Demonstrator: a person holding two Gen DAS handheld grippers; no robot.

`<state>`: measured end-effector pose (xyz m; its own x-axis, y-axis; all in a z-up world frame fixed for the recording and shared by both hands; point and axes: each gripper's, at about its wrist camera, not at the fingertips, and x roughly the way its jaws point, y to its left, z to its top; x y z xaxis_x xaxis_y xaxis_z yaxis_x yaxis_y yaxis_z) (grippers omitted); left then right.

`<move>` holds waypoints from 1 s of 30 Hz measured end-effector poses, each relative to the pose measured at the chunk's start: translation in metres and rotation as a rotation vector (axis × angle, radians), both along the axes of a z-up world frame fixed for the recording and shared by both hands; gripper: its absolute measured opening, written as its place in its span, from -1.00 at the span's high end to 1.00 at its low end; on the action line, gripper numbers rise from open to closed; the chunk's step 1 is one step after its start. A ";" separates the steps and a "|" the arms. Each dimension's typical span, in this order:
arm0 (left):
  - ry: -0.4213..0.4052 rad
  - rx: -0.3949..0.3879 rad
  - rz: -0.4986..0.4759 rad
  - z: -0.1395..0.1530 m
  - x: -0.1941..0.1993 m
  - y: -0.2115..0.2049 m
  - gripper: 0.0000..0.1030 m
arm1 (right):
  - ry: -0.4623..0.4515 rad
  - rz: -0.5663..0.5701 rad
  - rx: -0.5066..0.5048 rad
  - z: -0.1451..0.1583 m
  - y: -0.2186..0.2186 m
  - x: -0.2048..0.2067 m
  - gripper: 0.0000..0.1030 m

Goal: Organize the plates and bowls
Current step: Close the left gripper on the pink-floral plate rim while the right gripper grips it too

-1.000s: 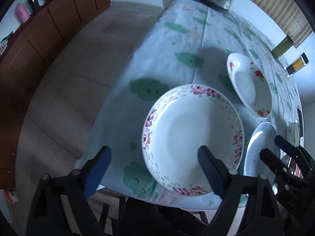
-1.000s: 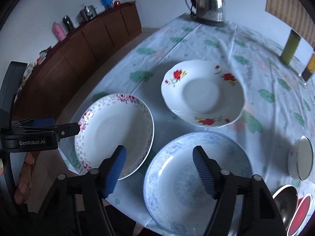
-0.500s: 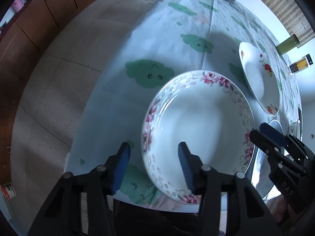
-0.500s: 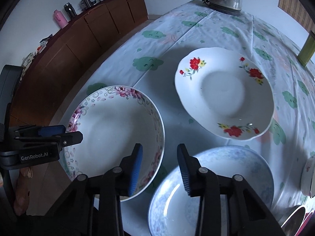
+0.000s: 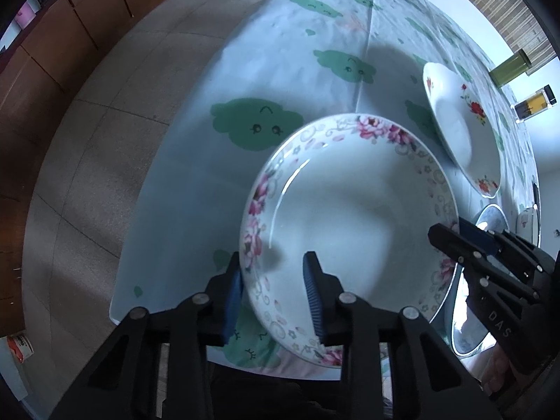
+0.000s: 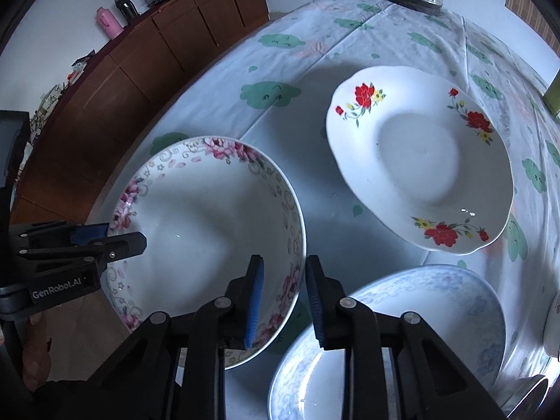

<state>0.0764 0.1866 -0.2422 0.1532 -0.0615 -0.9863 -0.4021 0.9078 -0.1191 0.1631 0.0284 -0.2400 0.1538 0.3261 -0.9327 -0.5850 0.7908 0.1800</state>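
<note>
The left gripper [image 5: 274,287] straddles the near-left rim of the pink-flowered plate [image 5: 350,217], its jaws closing with the rim between them; whether the pads press yet is unclear. The right gripper [image 6: 284,292] straddles the same plate's opposite rim, jaws also closing. The plate sits at the table's [image 5: 280,70] near corner, beside the blue-patterned plate [image 6: 420,315] and the red-flowered plate [image 6: 420,161]. A second ago both grippers stood wide, higher above the plates.
</note>
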 end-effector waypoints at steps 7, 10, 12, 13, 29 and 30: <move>0.011 0.038 -0.004 -0.002 0.004 0.003 0.58 | 0.010 0.000 0.004 -0.001 -0.002 -0.001 0.64; 0.015 0.042 -0.005 -0.002 0.007 0.006 0.58 | 0.002 0.003 -0.003 0.001 -0.002 -0.002 0.66; 0.014 0.035 0.000 -0.001 0.007 0.007 0.59 | -0.002 0.007 -0.008 0.001 -0.002 -0.004 0.66; 0.013 0.033 0.002 -0.001 0.008 0.007 0.61 | -0.002 0.005 -0.007 0.001 -0.002 -0.003 0.66; -0.014 0.075 -0.001 0.015 0.004 0.005 0.74 | -0.009 -0.012 0.001 0.008 -0.004 -0.006 0.66; -0.018 0.080 -0.002 0.017 0.002 0.003 0.74 | -0.011 -0.011 0.003 0.009 -0.005 -0.006 0.66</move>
<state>0.0786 0.1897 -0.2252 0.1704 0.0173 -0.9852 -0.3983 0.9157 -0.0528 0.1571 0.0238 -0.2308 0.1673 0.3275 -0.9299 -0.5779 0.7968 0.1766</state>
